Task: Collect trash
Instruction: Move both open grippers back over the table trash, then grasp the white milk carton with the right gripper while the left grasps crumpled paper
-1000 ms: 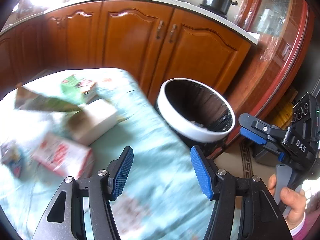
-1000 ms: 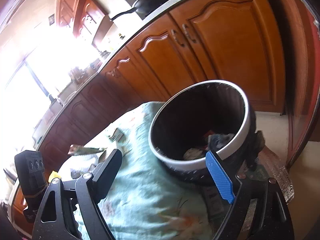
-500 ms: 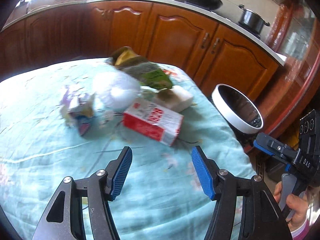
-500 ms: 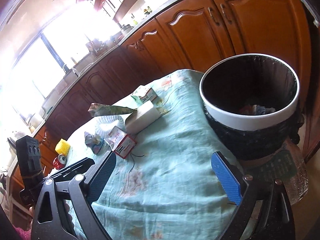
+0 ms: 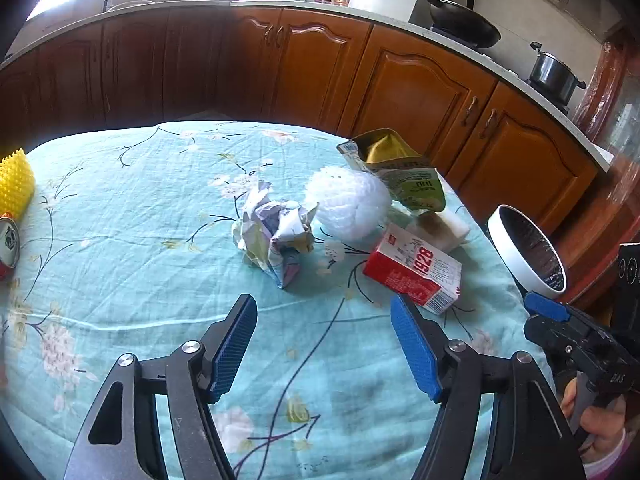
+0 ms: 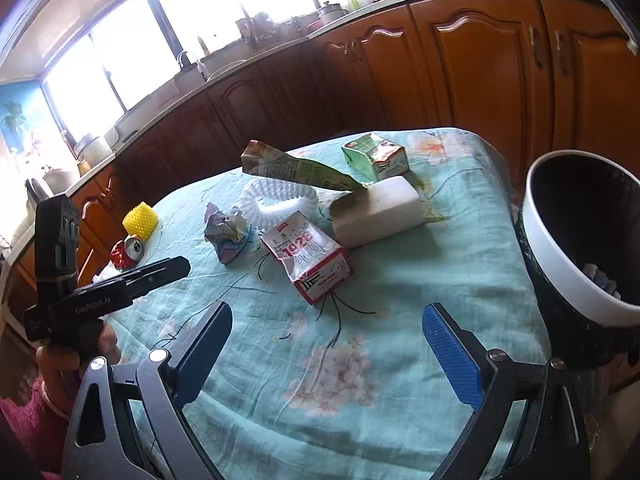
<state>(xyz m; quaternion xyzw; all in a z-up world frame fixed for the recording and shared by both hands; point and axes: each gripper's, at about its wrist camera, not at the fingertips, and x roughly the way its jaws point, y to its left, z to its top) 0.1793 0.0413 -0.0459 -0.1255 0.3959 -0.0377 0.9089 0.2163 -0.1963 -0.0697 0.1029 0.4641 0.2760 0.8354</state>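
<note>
Trash lies on the teal flowered tablecloth (image 5: 120, 264): a crumpled paper ball (image 5: 276, 236) (image 6: 226, 230), a red and white "1928" carton (image 5: 412, 270) (image 6: 310, 256), a white foam net (image 5: 348, 202) (image 6: 278, 198), a green pouch (image 5: 404, 172) (image 6: 300, 168), a white box (image 5: 442, 226) (image 6: 378, 210) and a green carton (image 6: 376, 156). The white-rimmed black bin (image 5: 528, 254) (image 6: 580, 232) stands off the table's right edge. My left gripper (image 5: 324, 344) is open and empty, short of the paper ball. My right gripper (image 6: 328, 344) is open and empty, near the table edge beside the bin.
A yellow spiky sponge (image 5: 14, 182) (image 6: 140, 220) and a crushed red can (image 5: 6, 248) (image 6: 128, 252) sit at the table's far left. Wooden cabinets (image 5: 400, 88) run behind the table, with a wok (image 5: 464, 20) and a pot (image 5: 554, 72) on the counter.
Both wrist views swung left from the bin to the trash pile on the table. Both grippers stayed open and empty.
</note>
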